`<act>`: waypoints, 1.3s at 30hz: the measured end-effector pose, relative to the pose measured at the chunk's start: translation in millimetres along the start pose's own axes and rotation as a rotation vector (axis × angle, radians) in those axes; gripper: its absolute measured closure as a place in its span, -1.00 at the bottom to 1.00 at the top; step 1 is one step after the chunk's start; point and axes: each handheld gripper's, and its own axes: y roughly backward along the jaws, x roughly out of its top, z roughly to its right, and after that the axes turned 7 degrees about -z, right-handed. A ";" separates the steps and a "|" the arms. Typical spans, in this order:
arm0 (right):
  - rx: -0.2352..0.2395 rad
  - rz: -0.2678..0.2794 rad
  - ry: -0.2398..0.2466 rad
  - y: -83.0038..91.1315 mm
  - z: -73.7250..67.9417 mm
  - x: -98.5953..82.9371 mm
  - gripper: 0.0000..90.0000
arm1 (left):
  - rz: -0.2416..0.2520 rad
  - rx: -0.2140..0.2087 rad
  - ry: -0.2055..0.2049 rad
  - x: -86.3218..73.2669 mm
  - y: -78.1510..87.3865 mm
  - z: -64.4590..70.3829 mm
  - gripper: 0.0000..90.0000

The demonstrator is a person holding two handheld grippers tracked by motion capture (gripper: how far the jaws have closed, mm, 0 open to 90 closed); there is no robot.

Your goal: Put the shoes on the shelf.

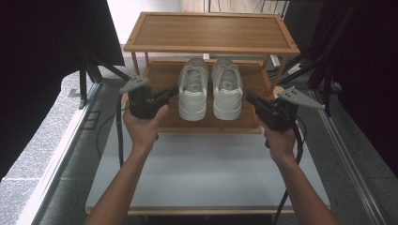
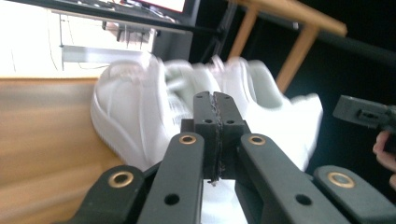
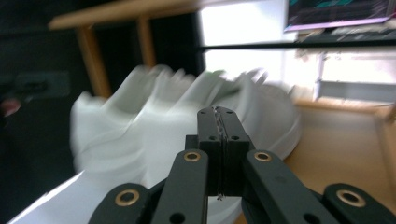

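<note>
Two white sneakers stand side by side on the lower shelf (image 1: 164, 75) of a bamboo shoe rack, the left shoe (image 1: 193, 89) and the right shoe (image 1: 226, 88), toes pointing away from me. My left gripper (image 1: 174, 89) is held just left of the left shoe, jaws pressed together with nothing between them. My right gripper (image 1: 248, 96) is close to the right shoe's outer side, also shut and empty. In the left gripper view the shut gripper (image 2: 215, 100) points at the blurred shoes (image 2: 140, 112). The right gripper view shows its shut gripper (image 3: 217, 114) before the blurred shoes (image 3: 154, 116).
The rack's top shelf (image 1: 211, 30) overhangs the shoes at the back. A pale table (image 1: 206, 173) lies in front of the rack. Black frame posts (image 1: 328, 79) stand at the right and a dark curtain (image 1: 42, 47) at the left. Cables (image 1: 119, 136) trail from both grippers.
</note>
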 end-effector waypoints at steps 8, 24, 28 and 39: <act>0.053 -0.125 0.052 -7.5 -14.8 -30.1 0.99 | -0.118 -0.018 -0.025 -32.6 -10.1 5.0 1.00; 0.084 -0.136 0.016 -27.8 -15.1 -29.8 0.99 | -0.124 -0.047 0.004 -28.5 -31.6 1.4 0.97; 0.089 -0.135 0.007 -28.0 -14.3 -29.5 0.99 | -0.130 -0.024 0.003 -25.6 -33.8 0.9 0.98; 0.121 -0.144 0.000 -27.7 -9.8 -30.1 0.99 | -0.119 -0.046 0.044 -29.3 -33.7 -8.3 1.00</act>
